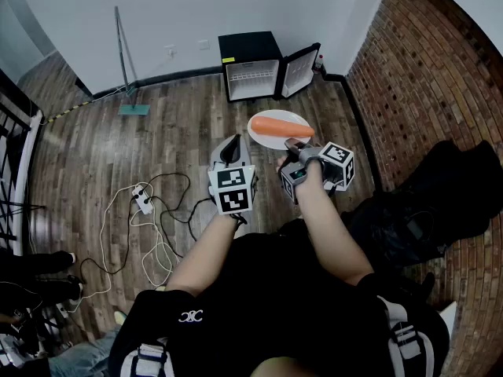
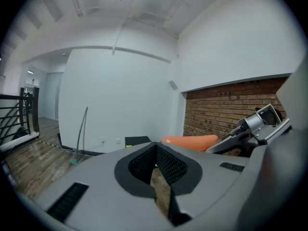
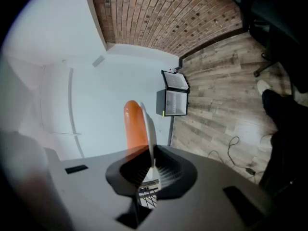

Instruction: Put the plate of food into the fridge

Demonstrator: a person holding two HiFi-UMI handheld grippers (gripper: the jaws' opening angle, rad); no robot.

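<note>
Currently, the plate (image 1: 266, 138), its carrot (image 1: 281, 126) crosswise, is clamped by the rim in the right gripper (image 1: 291, 144), facing the open fridge (image 1: 250, 65) but well short of it, while the left gripper (image 1: 233, 144) is closed on nothing.

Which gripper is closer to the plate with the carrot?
Right. The right gripper has its jaws pinching the rim of the plate. The left gripper is beside the plate, on its left, not touching.

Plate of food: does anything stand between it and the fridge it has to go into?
Nothing visible does. The right gripper holds the plate by its rim above bare wood floor, and the fridge ahead stands with its door swung open.
</note>
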